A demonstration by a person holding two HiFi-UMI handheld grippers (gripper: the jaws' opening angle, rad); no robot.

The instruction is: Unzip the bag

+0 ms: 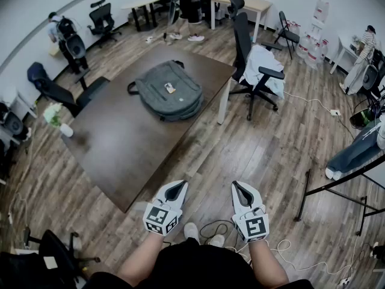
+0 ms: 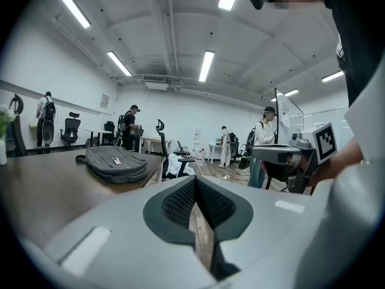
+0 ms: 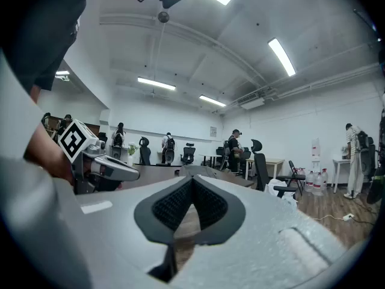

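Left gripper (image 1: 178, 185) jaws together, empty, right gripper (image 1: 237, 185) likewise, side by side

table (image 1: 120, 143): dark | chair (image 1: 242, 38): beside it (white cloth (image 1: 260, 62) draped)

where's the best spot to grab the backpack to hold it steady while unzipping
Probably the strap loop sticking out at the backpack's left end in the head view. It stands clear of the flat-lying body, so the left gripper could close around it, coming in low over the table from that side. The zip pull is too small to make out.
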